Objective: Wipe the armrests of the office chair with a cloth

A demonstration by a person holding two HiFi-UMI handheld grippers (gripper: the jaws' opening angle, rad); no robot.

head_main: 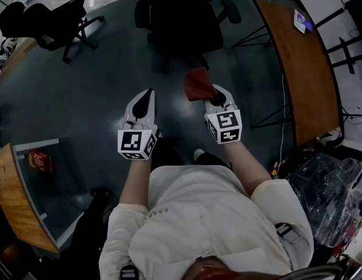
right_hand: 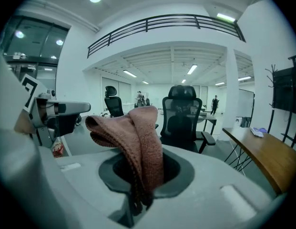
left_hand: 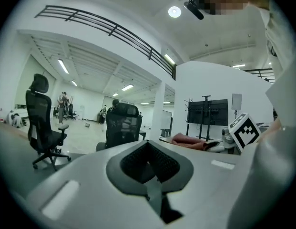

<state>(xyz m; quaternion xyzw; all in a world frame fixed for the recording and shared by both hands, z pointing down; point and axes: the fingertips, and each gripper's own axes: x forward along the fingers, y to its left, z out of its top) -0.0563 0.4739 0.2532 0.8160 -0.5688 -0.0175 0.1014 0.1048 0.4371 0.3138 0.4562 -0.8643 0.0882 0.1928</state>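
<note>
I have the right gripper (head_main: pixel 211 93) clenched on the cloth (right_hand: pixel 138 137). In the right gripper view the reddish-brown fabric is pinched between the pads. Its folded upper part flops to the left, and its lower end is lost in the dark slot between the jaws. In the head view the cloth is only a dim red lump at that gripper's tip, held in the air near the office chair (head_main: pixel 186 25) but apart from it.

The left gripper (head_main: pixel 147 95) is empty, its jaws drawn together with nothing between the pads. The two grippers sit side by side, both pointing at the chair just beyond them.

From above the chair is nearly black, and the frame's top edge cuts off its backrest. I can make out the left armrest (head_main: pixel 141 11) and the right armrest (head_main: pixel 230 7) only as dark shapes, with no surface detail. In the right gripper view the cloth covers the chair's left side, so only one armrest shows there.

A second chair (head_main: pixel 58 19) stands far left. A wooden desk (head_main: pixel 303 69) runs along the right.
</note>
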